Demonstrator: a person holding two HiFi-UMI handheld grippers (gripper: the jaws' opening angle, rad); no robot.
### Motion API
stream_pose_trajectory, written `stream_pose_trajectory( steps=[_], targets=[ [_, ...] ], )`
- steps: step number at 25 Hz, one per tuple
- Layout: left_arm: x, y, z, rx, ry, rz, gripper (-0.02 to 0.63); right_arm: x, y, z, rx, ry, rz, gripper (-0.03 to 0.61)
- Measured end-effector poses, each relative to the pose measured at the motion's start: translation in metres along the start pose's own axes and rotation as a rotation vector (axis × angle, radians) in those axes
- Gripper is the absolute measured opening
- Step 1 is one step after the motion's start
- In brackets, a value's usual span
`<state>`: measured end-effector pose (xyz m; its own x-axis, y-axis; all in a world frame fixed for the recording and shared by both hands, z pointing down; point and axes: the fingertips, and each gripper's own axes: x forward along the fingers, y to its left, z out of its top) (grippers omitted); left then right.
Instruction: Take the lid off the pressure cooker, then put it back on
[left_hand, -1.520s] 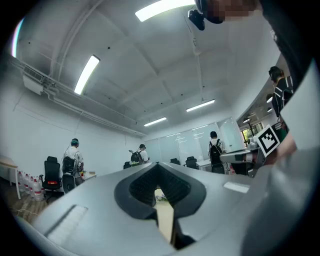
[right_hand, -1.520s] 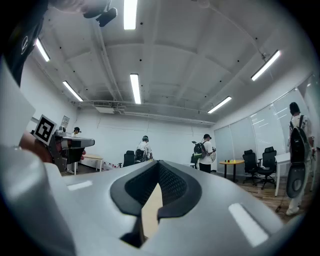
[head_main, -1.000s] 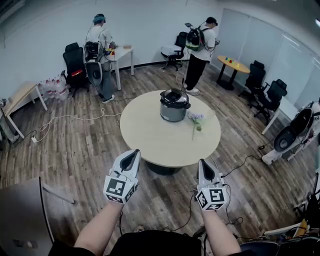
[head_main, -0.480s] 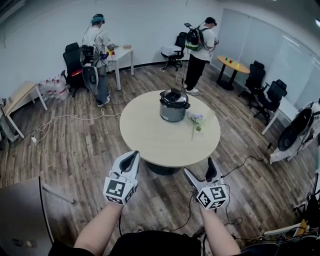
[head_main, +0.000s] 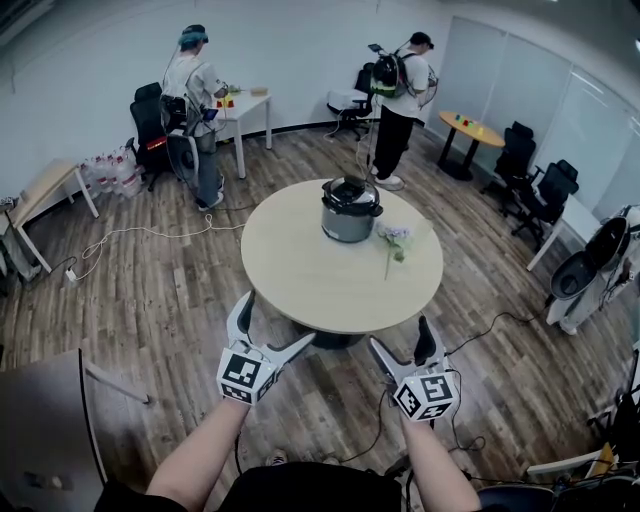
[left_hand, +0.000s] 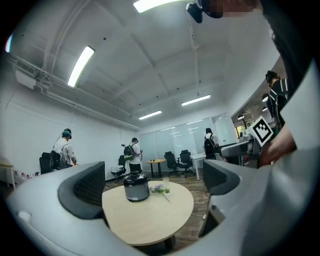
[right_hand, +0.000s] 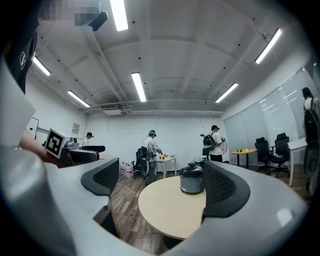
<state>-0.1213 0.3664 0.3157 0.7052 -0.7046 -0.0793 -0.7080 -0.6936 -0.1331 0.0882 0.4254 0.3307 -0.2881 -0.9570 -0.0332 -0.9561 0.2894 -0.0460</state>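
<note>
The silver pressure cooker with its black lid on stands at the far side of the round beige table. It also shows in the left gripper view as the cooker and in the right gripper view as the cooker. My left gripper and right gripper hang short of the table's near edge, well away from the cooker. Both have just been opening and are open, with nothing between the fingers.
A purple flower lies on the table right of the cooker. Two people stand at the back by a white table. Office chairs and a small round table stand at the right. Cables run over the wood floor.
The right gripper's jaws opened first, then the left gripper's jaws spread wide. The left gripper sank a little. The cooker has not moved.
</note>
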Motion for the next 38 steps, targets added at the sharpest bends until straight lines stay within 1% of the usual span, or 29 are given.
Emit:
stream_pose_trajectory(
  steps=[3,6,13,17,20,25,30,35,38],
  targets=[
    [0.003,-0.007,0.0,0.026,0.005,0.0,0.588,0.0,-0.005,-0.001,0.003,-0.001,0.007,0.523],
    [0.011,-0.013,-0.003,0.032,0.02,0.003,0.588,-0.001,-0.014,-0.002,0.005,-0.003,0.011,0.523],
    [0.028,-0.031,-0.011,0.038,0.038,0.048,0.588,-0.002,-0.044,-0.002,0.016,-0.02,0.046,0.523],
    [0.043,-0.035,-0.02,0.039,0.054,0.07,0.588,0.01,-0.059,-0.003,0.018,-0.024,0.076,0.523],
    [0.058,-0.028,-0.028,0.031,0.066,0.078,0.588,0.026,-0.07,-0.006,0.025,-0.02,0.084,0.523],
    [0.098,0.007,-0.042,0.023,0.058,0.082,0.588,0.077,-0.09,-0.009,0.016,-0.022,0.084,0.523],
    [0.164,0.064,-0.074,-0.024,0.058,0.069,0.588,0.151,-0.111,-0.023,0.0,0.014,0.067,0.522],
    [0.256,0.133,-0.108,-0.056,0.064,0.001,0.589,0.25,-0.149,-0.022,-0.037,0.03,0.011,0.523],
    [0.307,0.179,-0.134,-0.068,0.087,-0.042,0.588,0.315,-0.164,-0.024,-0.057,0.042,-0.014,0.522]
  ],
)
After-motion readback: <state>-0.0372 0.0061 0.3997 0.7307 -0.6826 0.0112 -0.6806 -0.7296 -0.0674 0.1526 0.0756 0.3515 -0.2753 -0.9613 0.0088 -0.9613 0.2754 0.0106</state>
